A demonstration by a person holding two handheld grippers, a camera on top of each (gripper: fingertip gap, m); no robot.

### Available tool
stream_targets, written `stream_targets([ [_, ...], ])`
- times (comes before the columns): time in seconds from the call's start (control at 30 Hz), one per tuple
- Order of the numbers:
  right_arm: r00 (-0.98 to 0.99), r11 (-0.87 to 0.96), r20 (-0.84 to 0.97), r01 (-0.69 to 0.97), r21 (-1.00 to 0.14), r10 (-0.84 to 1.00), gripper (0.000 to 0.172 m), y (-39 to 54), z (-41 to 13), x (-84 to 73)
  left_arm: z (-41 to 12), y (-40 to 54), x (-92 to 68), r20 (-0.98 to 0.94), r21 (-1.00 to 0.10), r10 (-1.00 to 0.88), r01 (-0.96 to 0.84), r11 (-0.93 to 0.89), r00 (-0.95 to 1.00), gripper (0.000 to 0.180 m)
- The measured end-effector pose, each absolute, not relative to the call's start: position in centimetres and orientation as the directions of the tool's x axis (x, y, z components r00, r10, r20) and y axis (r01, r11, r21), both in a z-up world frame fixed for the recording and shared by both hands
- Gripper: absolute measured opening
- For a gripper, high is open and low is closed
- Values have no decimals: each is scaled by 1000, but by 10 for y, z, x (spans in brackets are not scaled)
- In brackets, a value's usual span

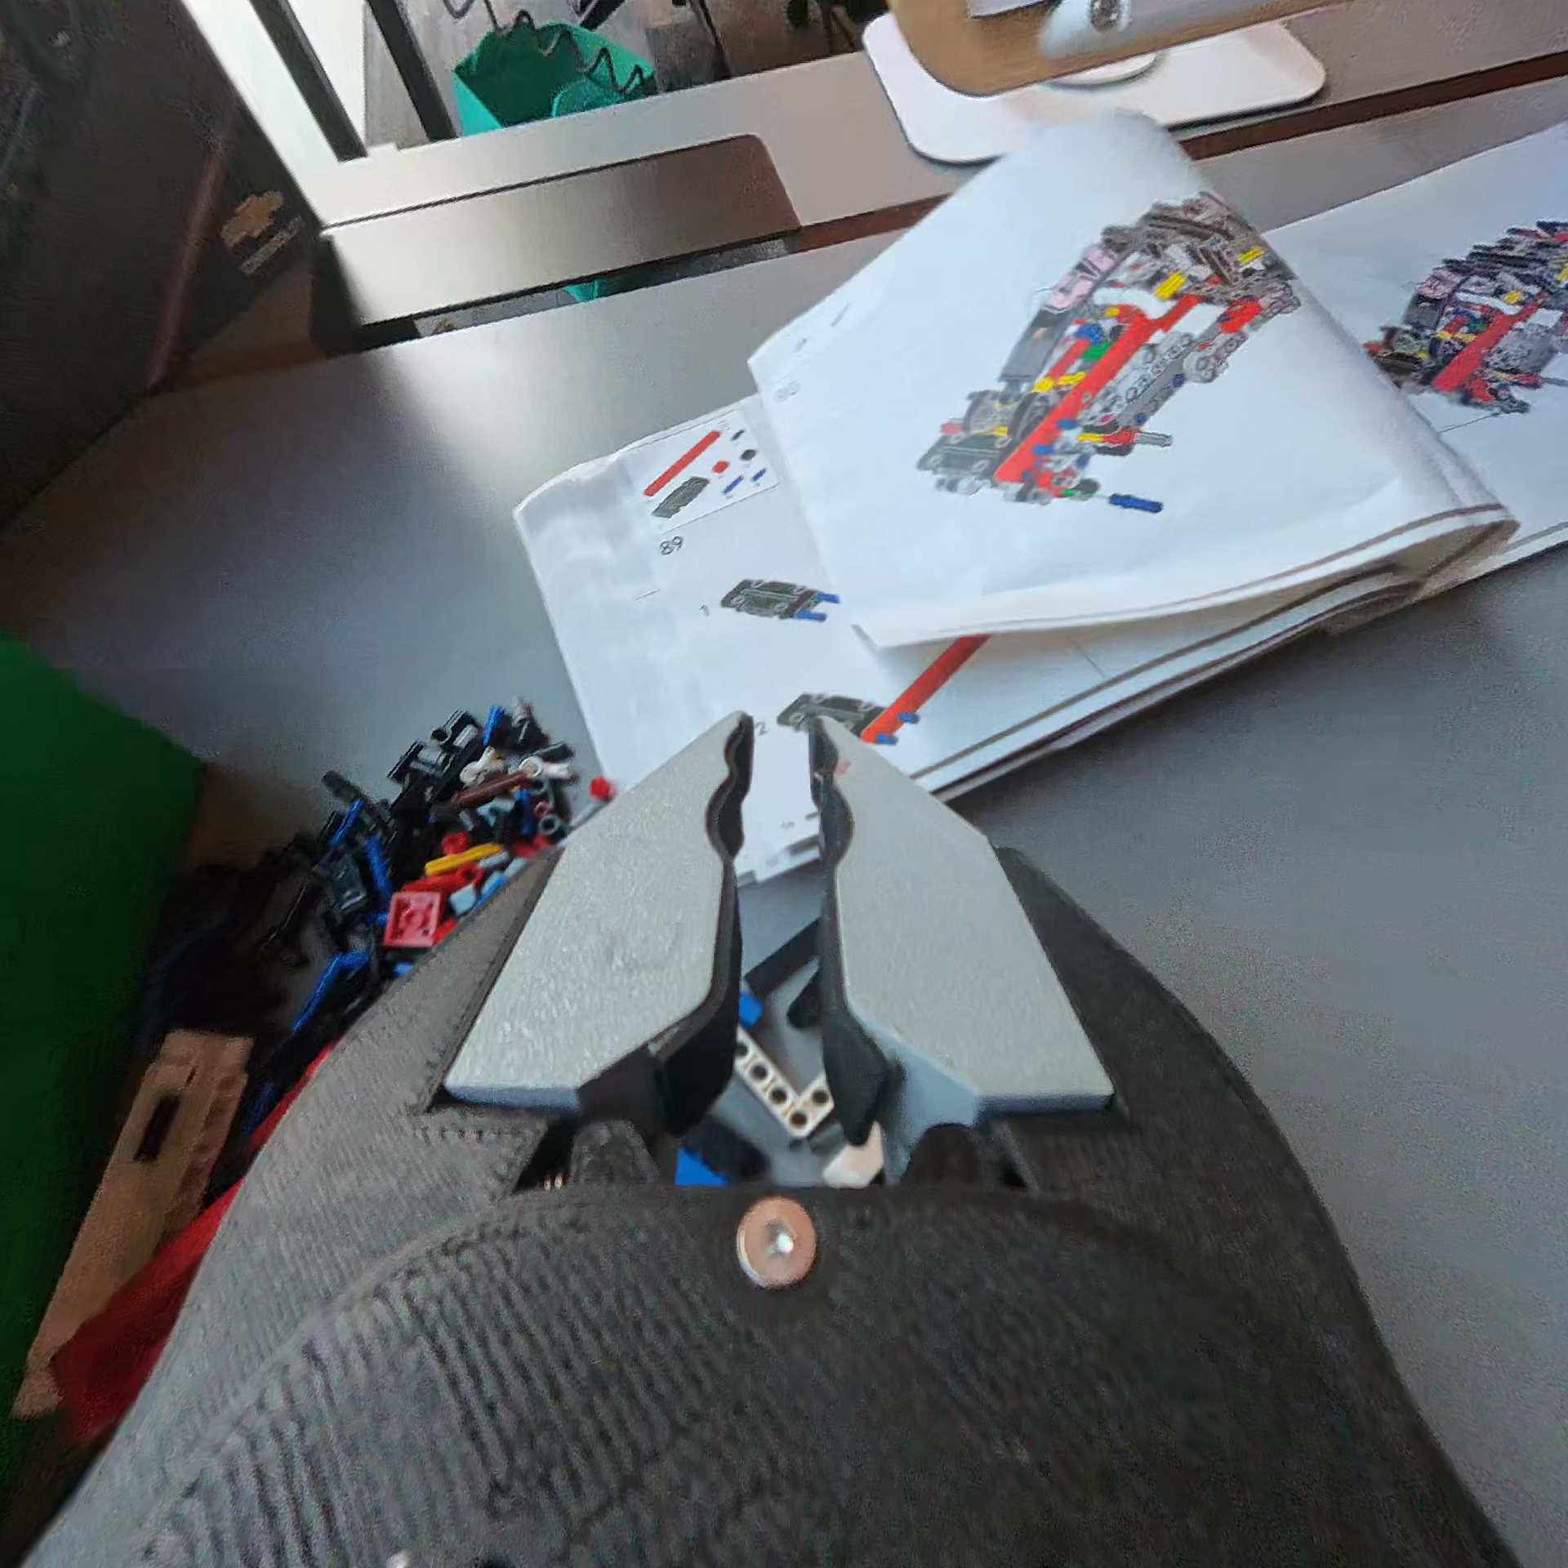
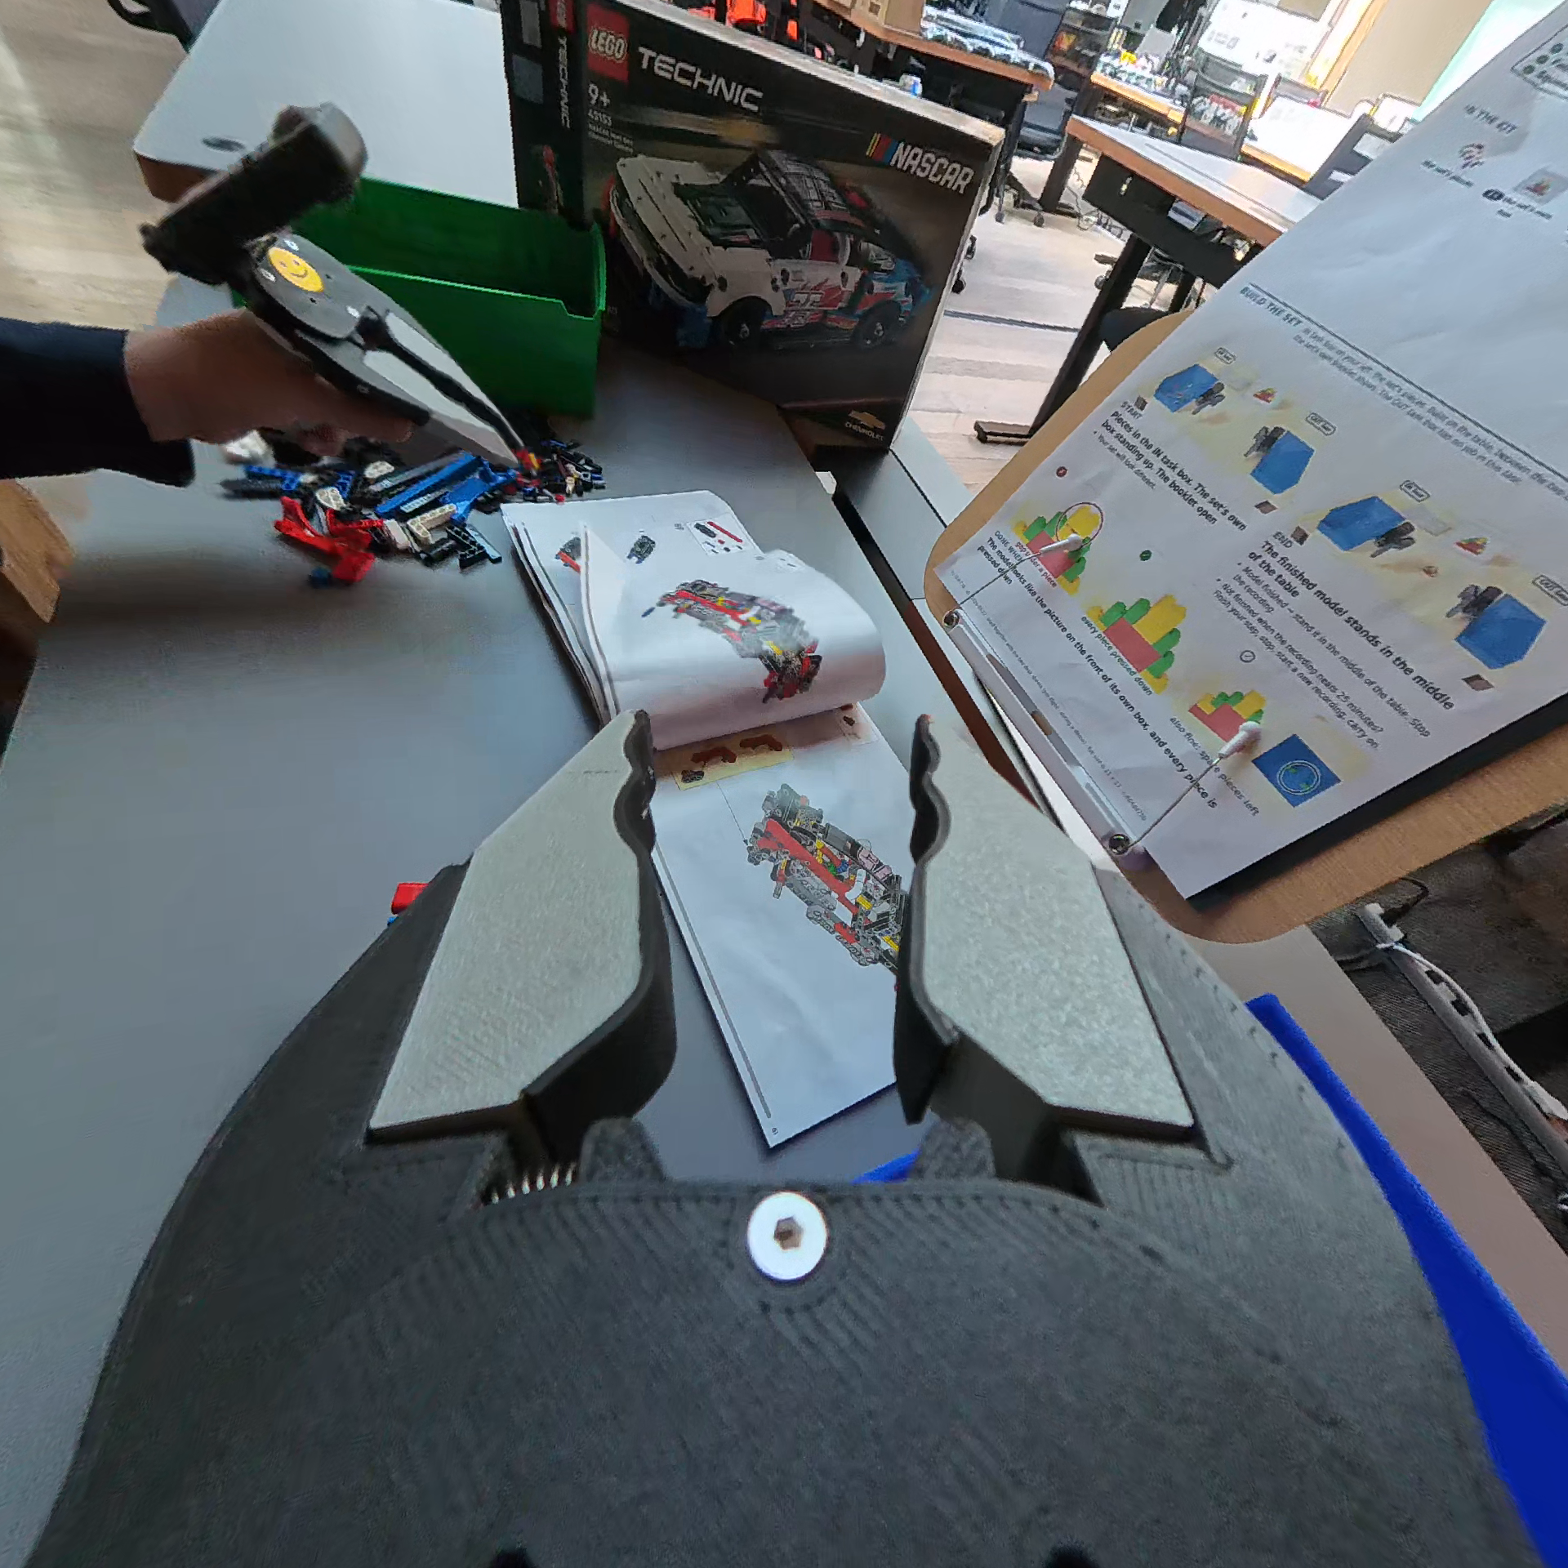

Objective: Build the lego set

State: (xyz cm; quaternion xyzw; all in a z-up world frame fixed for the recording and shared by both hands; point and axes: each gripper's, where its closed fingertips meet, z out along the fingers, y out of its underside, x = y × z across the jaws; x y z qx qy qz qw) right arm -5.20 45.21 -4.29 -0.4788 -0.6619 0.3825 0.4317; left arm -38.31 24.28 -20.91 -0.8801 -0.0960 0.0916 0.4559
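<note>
Green bin (image 2: 475, 297) behind loose brick pile (image 2: 407, 509); booklet (image 2: 721, 645) beside.

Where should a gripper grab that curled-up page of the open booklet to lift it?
Probably by the curled page's loose outer edge, coming from the open side where it arches clear of the booklet beneath. That raised edge leaves room for one finger under and one over. The fold side is bound flat, so nothing fits there. The right gripper, open, hangs nearest.
</note>
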Motion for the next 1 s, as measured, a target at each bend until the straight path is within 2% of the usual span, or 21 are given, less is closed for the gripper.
stream_targets([
  [0.1, -167, 234, 190, 306, -923, 967, 52, 453, -43, -52, -193, 229, -377, -76, -840, 230, 62, -539, 970, 21],
  [0.17, -169, 236, 190, 317, -918, 967, 46, 453, -45, -52, -182, 237, -350, -97, -844, 122, -17, -536, 988, 27],
  [0.33, -175, 248, 196, 359, -900, 965, 44, 451, -54, -58, -153, 301, -260, -86, -876, -171, -156, -457, 982, 25],
  [0.43, -177, 252, 197, 384, -888, 964, 44, 450, -60, -60, -182, 338, -251, -92, -785, -227, -211, -582, 969, 16],
  [0.5, -174, 264, 209, 400, -878, 962, 45, 450, -63, -60, -218, 339, -269, -92, -659, -214, -221, -719, 973, 0],
  [0.57, -167, 266, 216, 397, -878, 962, 45, 452, -61, -58, -246, 326, -298, -101, -572, -163, -191, -798, 982, 0],
  [0.67, -165, 245, 197, 364, -898, 966, 42, 452, -53, -58, -274, 296, -339, -132, -498, -93, -148, -855, 987, 0],
  [0.77, -166, 233, 185, 348, -908, 969, 39, 451, -50, -63, -279, 281, -354, -126, -530, -61, -119, -840, 990, 0],
  [1.0, -164, 252, 199, 444, -860, 966, 40, 449, -72, -76, -273, 263, -374, -241, -466, -38, -150, -872, 970, 0],
])
